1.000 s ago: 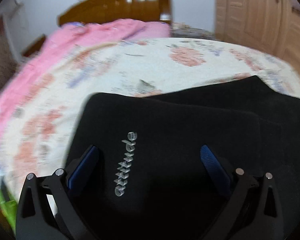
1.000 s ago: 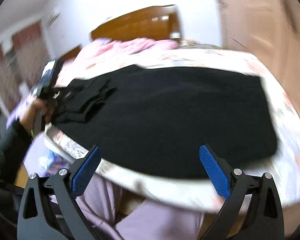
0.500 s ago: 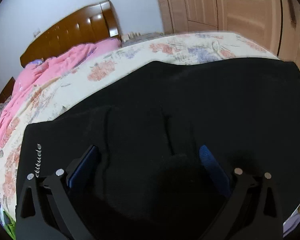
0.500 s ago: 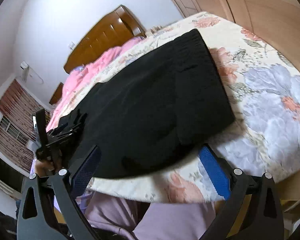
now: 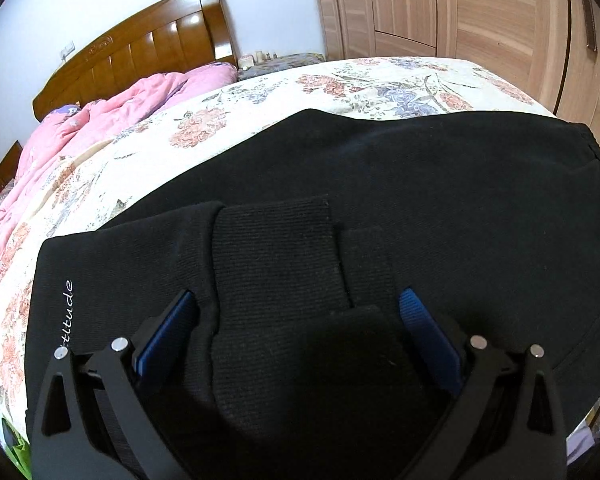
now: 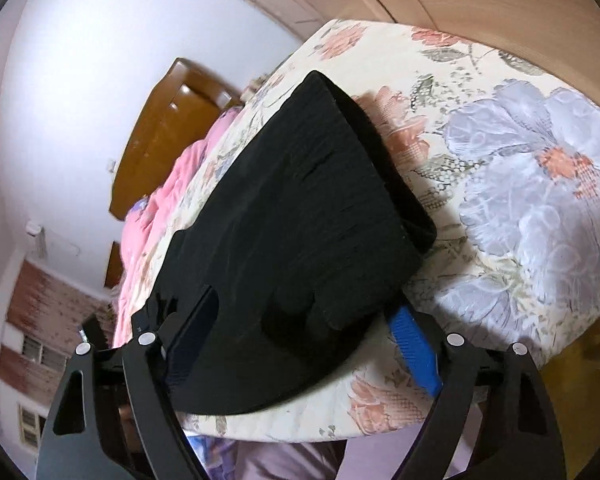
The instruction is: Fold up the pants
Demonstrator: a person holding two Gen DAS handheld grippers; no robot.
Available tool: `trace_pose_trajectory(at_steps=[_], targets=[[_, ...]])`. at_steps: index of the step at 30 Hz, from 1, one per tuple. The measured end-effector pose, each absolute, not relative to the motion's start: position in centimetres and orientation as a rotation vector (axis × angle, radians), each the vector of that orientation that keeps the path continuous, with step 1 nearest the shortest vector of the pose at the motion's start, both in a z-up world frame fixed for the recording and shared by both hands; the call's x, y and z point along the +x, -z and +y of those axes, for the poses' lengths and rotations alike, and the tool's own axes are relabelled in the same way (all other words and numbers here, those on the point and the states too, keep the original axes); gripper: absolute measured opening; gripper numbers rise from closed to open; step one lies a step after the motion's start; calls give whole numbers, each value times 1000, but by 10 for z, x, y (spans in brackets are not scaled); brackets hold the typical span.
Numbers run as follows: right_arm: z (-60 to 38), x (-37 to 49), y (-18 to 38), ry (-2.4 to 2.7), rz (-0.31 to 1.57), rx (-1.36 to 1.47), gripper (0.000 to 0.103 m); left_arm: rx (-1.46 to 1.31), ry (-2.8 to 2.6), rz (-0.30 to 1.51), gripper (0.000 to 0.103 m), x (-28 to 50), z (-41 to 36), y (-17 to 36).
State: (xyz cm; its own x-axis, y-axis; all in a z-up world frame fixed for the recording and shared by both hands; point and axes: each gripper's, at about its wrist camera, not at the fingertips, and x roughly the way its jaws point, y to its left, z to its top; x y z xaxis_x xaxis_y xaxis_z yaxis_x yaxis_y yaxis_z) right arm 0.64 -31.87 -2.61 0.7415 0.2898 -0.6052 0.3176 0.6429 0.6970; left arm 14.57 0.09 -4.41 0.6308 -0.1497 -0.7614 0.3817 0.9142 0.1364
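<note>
The black pants (image 5: 420,184) lie across the floral bed sheet (image 5: 380,84), with white lettering near their left edge and ribbed cuffs (image 5: 276,256) folded on top. My left gripper (image 5: 298,312) is open just above the cuffs, its blue pads on either side of the cloth. In the right wrist view the pants (image 6: 300,208) lie near the bed's corner. My right gripper (image 6: 306,320) is open, straddling the near edge of the pants at the waistband end.
A pink quilt (image 5: 100,120) lies by the wooden headboard (image 5: 140,52). Wooden wardrobe doors (image 5: 480,12) stand behind the bed. The bed's edge (image 6: 380,420) runs just under my right gripper, with lilac cloth (image 6: 292,460) below it.
Both grippers have come closer to the pants. The left view swung right from the lettering to the cuffs. The right gripper tilted and now reaches the pants' near edge.
</note>
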Motion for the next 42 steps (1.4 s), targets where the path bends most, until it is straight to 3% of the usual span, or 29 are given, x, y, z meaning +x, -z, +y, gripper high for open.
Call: trace_pose_trajectory(at_steps=[4, 10, 14, 17, 18, 19, 21, 26, 30, 36, 39, 42], targets=[[-292, 16, 24, -89, 864, 801, 83, 297, 310, 837, 101, 146, 1, 44], [-304, 19, 29, -29, 776, 918, 79, 296, 310, 839, 101, 147, 1, 44], [-285, 20, 23, -42, 825, 758, 74, 295, 312, 840, 101, 147, 1, 44], [-310, 12, 32, 0, 797, 909, 50, 294, 312, 840, 101, 147, 2, 43], [-313, 12, 34, 5, 788, 924, 47, 294, 311, 840, 101, 147, 2, 43], [-308, 14, 31, 17, 791, 868, 46, 294, 312, 841, 101, 147, 2, 44], [-302, 12, 29, 9, 755, 818, 28, 294, 314, 843, 101, 148, 2, 43], [-304, -2, 25, -66, 585, 910, 24, 252, 345, 848, 100, 149, 8, 41], [-273, 15, -36, -98, 491, 688, 22, 84, 447, 808, 94, 142, 35, 20], [-154, 64, -126, -291, 387, 273, 22, -89, 344, 631, 95, 112, 126, -41], [-49, 78, -127, -432, 414, 16, 22, -138, 267, 618, 95, 101, 178, -50], [43, 75, -87, -493, 460, -285, 20, -204, 203, 659, 95, 92, 231, -38]])
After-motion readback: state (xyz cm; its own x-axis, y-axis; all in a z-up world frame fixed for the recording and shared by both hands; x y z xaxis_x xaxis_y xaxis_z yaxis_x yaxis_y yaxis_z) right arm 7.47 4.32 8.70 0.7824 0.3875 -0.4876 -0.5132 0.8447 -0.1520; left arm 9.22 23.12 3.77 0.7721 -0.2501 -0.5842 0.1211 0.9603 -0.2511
